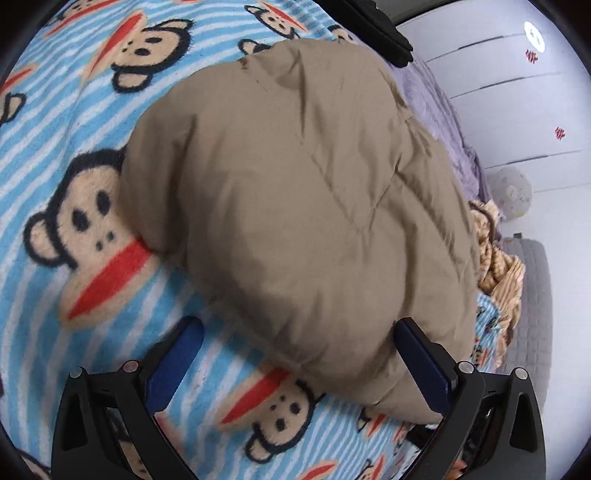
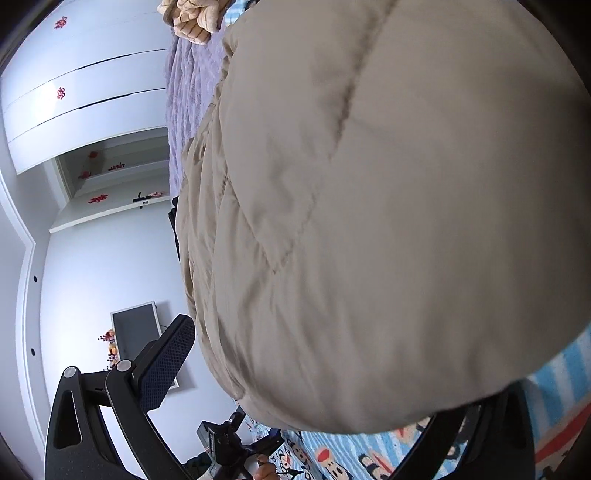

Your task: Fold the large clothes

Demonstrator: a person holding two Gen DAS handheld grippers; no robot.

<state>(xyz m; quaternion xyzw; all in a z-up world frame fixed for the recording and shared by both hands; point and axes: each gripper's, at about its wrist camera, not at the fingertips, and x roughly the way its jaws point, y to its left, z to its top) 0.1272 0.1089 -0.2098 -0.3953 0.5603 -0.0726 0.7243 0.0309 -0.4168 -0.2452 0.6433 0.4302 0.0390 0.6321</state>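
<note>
A puffy tan quilted jacket [image 1: 295, 206] lies bunched on a blue-striped monkey-print blanket [image 1: 74, 110]. My left gripper [image 1: 299, 354] is open, with the jacket's near edge reaching in between its blue fingers [image 1: 177, 358]; the right finger touches the fabric. In the right wrist view the jacket [image 2: 369, 221] fills most of the frame. My right gripper [image 2: 325, 384] is open wide; its left finger [image 2: 166, 365] stands free of the jacket, and its right finger is hidden under the fabric.
A lilac blanket [image 1: 439, 110] and a beige knitted garment [image 1: 498, 258] lie at the bed's far side. A black item [image 1: 384, 33] lies beyond the jacket. White wardrobes [image 2: 81, 96], a monitor [image 2: 135, 328] and a tripod [image 2: 229, 443] stand off the bed.
</note>
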